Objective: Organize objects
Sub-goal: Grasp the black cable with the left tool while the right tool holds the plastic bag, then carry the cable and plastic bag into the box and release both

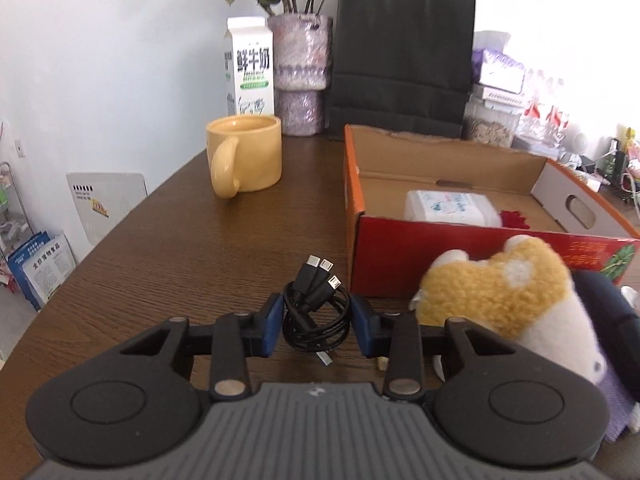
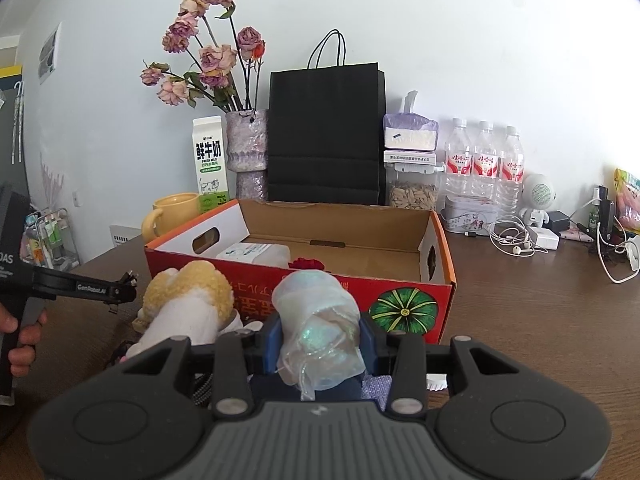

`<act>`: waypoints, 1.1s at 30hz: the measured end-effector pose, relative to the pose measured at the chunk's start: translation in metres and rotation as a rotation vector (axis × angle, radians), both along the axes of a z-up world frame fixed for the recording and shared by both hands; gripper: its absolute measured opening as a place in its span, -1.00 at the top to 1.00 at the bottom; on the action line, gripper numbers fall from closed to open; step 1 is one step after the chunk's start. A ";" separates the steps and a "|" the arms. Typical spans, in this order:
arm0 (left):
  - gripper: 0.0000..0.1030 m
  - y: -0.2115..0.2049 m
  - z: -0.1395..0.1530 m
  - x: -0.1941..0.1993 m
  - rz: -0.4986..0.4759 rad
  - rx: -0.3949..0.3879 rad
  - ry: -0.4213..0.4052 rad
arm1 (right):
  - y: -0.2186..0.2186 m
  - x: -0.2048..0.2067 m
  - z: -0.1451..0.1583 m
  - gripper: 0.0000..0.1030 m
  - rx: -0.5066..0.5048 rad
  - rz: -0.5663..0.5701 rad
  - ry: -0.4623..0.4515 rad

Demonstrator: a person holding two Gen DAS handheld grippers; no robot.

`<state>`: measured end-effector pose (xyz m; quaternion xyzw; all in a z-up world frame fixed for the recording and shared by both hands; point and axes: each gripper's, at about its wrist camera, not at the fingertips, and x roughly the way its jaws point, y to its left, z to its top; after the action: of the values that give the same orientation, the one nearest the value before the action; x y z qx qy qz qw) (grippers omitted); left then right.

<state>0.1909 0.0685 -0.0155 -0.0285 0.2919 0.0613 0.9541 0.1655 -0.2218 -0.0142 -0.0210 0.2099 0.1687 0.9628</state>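
My left gripper (image 1: 318,328) has its blue pads pressed on both sides of a coiled black cable (image 1: 316,308) on the brown table; the plugs stick out ahead. The right wrist view shows this gripper (image 2: 124,292) at the left, held by a hand (image 2: 24,340). My right gripper (image 2: 320,340) is shut on a translucent shimmering pouch (image 2: 316,320), just in front of the red cardboard box (image 2: 400,280). A yellow and white plush toy (image 1: 500,292) (image 2: 188,300) lies between the two grippers, against the box's front wall (image 1: 400,260). Inside the box are a white tissue pack (image 1: 448,208) and a small red item (image 2: 306,264).
A yellow mug (image 1: 244,156), a milk carton (image 1: 250,68), a vase of dried roses (image 2: 246,148) and a black paper bag (image 2: 326,132) stand behind the box. Water bottles (image 2: 484,160), a seed jar, earphones and chargers crowd the back right. The table's edge runs along the left.
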 end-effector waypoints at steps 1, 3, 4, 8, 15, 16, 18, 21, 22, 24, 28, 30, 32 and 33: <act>0.28 -0.003 0.003 -0.006 -0.006 0.006 -0.015 | 0.000 -0.001 0.000 0.26 0.001 0.000 -0.001; 0.28 -0.009 0.010 -0.018 -0.017 0.017 -0.042 | -0.001 -0.003 0.000 0.26 0.004 0.000 -0.004; 0.28 -0.011 0.013 -0.025 -0.023 0.019 -0.054 | -0.001 -0.005 0.000 0.26 0.006 0.001 -0.005; 0.28 -0.024 0.024 -0.044 -0.054 0.025 -0.090 | -0.002 -0.011 0.001 0.26 0.012 0.005 -0.011; 0.28 -0.052 0.034 -0.073 -0.127 0.010 -0.122 | -0.002 -0.023 0.005 0.26 0.024 0.018 -0.020; 0.28 -0.056 0.034 -0.077 -0.138 0.003 -0.123 | -0.002 -0.024 0.005 0.26 0.026 0.021 -0.020; 0.28 -0.066 0.035 -0.084 -0.158 -0.006 -0.128 | 0.000 -0.027 0.005 0.26 0.029 0.028 -0.019; 0.28 -0.078 0.035 -0.089 -0.180 -0.027 -0.130 | 0.001 -0.031 0.005 0.26 0.034 0.036 -0.018; 0.28 -0.081 0.035 -0.090 -0.186 -0.034 -0.130 | 0.001 -0.031 0.005 0.26 0.036 0.038 -0.019; 0.28 -0.088 0.036 -0.090 -0.200 -0.035 -0.131 | 0.002 -0.032 0.005 0.26 0.038 0.042 -0.019; 0.28 -0.095 0.038 -0.088 -0.215 -0.033 -0.137 | 0.002 -0.033 0.006 0.26 0.041 0.046 -0.021; 0.28 -0.098 0.038 -0.086 -0.218 -0.032 -0.140 | 0.002 -0.032 0.006 0.26 0.041 0.046 -0.021; 0.28 -0.100 0.039 -0.082 -0.221 -0.032 -0.143 | 0.003 -0.031 0.006 0.26 0.038 0.045 -0.021; 0.28 -0.101 0.040 -0.079 -0.222 -0.033 -0.145 | 0.003 -0.029 0.007 0.26 0.036 0.045 -0.022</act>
<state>0.1116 -0.0323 0.0248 -0.0161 0.2243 -0.0519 0.9730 0.1363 -0.2184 -0.0076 -0.0101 0.1957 0.1937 0.9613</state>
